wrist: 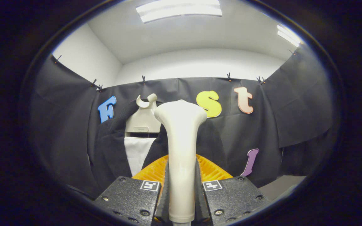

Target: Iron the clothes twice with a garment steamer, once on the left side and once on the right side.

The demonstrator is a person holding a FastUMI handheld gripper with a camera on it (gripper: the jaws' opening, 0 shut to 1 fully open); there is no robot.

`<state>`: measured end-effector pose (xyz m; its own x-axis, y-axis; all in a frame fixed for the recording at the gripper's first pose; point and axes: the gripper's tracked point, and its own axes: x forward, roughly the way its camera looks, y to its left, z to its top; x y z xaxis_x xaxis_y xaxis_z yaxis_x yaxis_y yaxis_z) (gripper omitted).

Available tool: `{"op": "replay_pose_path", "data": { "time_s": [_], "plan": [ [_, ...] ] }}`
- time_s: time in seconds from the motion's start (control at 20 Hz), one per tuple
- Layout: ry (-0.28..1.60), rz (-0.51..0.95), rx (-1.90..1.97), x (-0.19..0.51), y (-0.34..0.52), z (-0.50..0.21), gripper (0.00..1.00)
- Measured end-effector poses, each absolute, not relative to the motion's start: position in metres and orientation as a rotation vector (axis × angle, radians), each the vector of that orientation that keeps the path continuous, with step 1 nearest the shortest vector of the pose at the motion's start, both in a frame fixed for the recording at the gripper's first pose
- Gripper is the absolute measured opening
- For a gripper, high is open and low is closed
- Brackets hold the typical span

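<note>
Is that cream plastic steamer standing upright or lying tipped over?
Upright. The cream plastic steamer stands vertically between the gripper fingers, which press its handle on both sides, head uppermost, before the dark jacket on its hanger.

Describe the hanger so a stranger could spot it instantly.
Start at the dark jacket hung on the booth's black cloth wall. At its collar, above the white shirt, sits the cream hanger, just left of the steamer clamped in the tongs. Its curled hook on top sets it apart.
</note>
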<state>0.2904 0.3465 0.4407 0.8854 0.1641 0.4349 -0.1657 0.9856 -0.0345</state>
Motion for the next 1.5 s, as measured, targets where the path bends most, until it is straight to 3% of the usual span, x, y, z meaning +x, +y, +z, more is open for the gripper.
{"op": "replay_pose_path", "data": {
  "time_s": [1.5],
  "plan": [
    [-0.241,0.14,-0.1,0.31,0.335,0.28,0.37]
  ]
}}
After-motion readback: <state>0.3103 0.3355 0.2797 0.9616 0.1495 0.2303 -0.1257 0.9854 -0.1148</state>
